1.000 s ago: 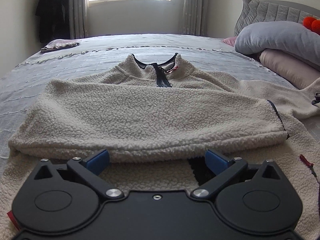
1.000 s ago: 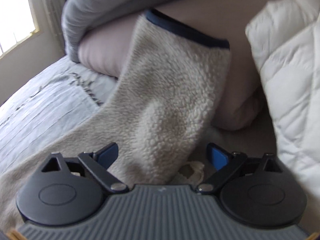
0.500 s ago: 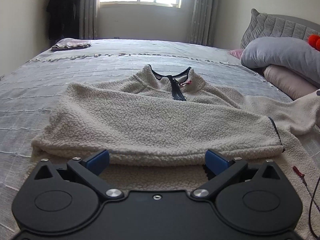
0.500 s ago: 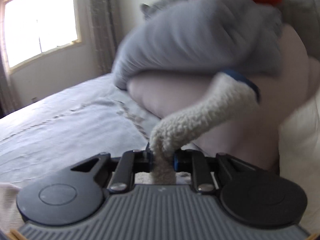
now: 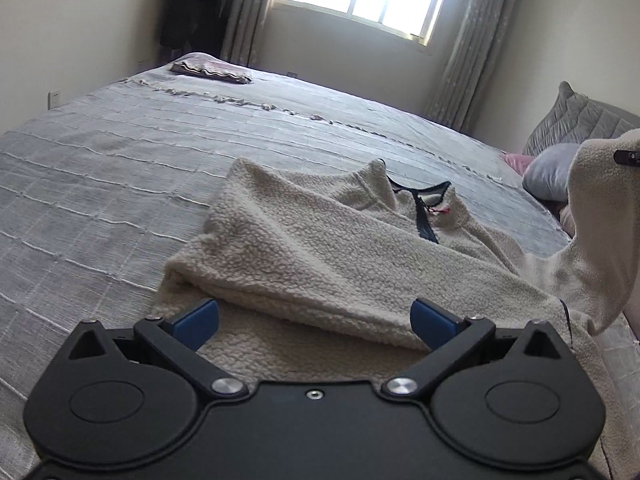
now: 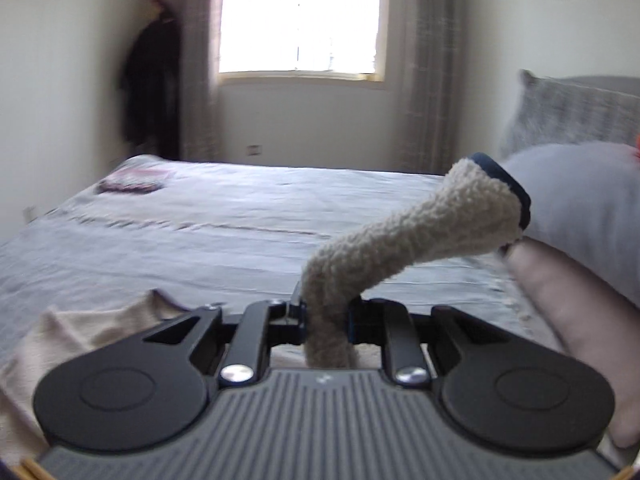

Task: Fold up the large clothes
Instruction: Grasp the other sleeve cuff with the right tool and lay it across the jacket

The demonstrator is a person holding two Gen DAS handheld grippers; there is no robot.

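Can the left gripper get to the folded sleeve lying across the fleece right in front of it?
Probably yes. The left gripper is open, and the folded sleeve lies just ahead of its blue fingertips with nothing between them. The right gripper, shut on the other sleeve, is off to the side.

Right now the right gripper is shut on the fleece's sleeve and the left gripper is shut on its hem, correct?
Not quite. The right gripper is shut on the sleeve, but the left wrist view shows the left gripper open, its blue pads spread over the fleece and gripping nothing.
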